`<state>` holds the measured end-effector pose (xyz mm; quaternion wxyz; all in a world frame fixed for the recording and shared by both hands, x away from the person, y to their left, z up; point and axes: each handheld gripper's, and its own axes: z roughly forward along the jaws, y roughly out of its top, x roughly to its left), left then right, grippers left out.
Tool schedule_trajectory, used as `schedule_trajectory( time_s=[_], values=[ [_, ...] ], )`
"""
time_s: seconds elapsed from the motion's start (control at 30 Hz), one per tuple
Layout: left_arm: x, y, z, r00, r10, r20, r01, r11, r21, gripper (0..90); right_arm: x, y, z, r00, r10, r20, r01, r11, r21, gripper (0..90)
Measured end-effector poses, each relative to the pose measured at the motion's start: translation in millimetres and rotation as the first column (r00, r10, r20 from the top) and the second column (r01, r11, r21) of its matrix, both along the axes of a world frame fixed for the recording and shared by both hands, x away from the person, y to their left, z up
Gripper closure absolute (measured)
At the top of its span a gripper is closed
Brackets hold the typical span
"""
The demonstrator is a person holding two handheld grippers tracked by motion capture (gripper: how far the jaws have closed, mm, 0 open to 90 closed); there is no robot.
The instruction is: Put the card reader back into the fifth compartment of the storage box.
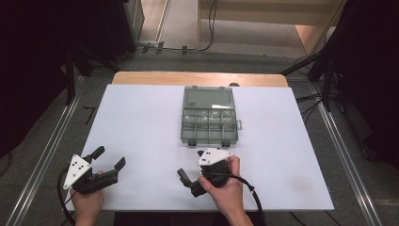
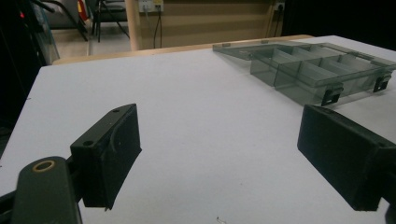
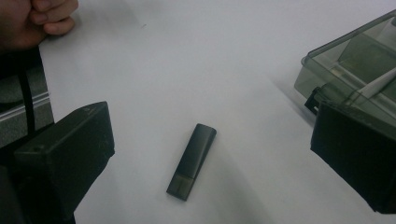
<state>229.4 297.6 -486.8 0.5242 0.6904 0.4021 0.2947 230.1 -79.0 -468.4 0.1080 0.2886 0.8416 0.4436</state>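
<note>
A small dark USB stick [image 3: 192, 161] lies flat on the white table, between and just ahead of the wide-apart jaws of my right gripper [image 3: 217, 140]. From above, the stick [image 1: 182, 175] sits left of the right gripper [image 1: 197, 172], which a hand holds low over the table near the front edge. A clear grey compartment box [image 1: 209, 125] stands open in the middle of the table with its lid laid back; its near corner [image 3: 355, 60] is beside the right jaw. My left gripper [image 1: 109, 157] is open at the front left, nothing between its jaws [image 2: 219, 144].
The box [image 2: 317, 70] has two black latches on its near side. The white table top [image 1: 141, 127] ends in a wooden strip [image 1: 197, 77] at the far side. Metal rails run along the floor on both sides. The other hand [image 3: 37, 18] shows as a fist.
</note>
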Motion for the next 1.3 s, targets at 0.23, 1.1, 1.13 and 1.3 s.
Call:
schedule_trajectory(
  time_s=[0.23,1.1,1.13,1.3],
  values=[
    [0.0,-0.1,0.0,1.0000,0.000,0.000,0.000,1.0000,0.002,13.6,1.5,11.3,-7.3,0.9996,0.015,-0.025,-0.016,0.9995,-0.027,0.0],
    [0.2,0.0,0.1,1.0000,0.001,-0.002,-0.001,1.0000,0.002,13.6,-0.2,40.3,-41.7,0.9959,-0.011,-0.090,-0.005,0.9840,-0.178,41.4],
    [0.2,0.0,0.1,1.0000,0.000,-0.002,0.000,1.0000,0.002,13.6,-0.2,40.3,-41.7,0.9959,-0.011,-0.090,-0.005,0.9840,-0.178,41.4],
    [0.0,0.1,0.0,1.0000,0.000,-0.002,0.000,1.0000,-0.001,13.5,-2.4,40.2,-40.7,0.9969,-0.032,-0.072,0.017,0.9801,-0.198,57.6]
  ],
)
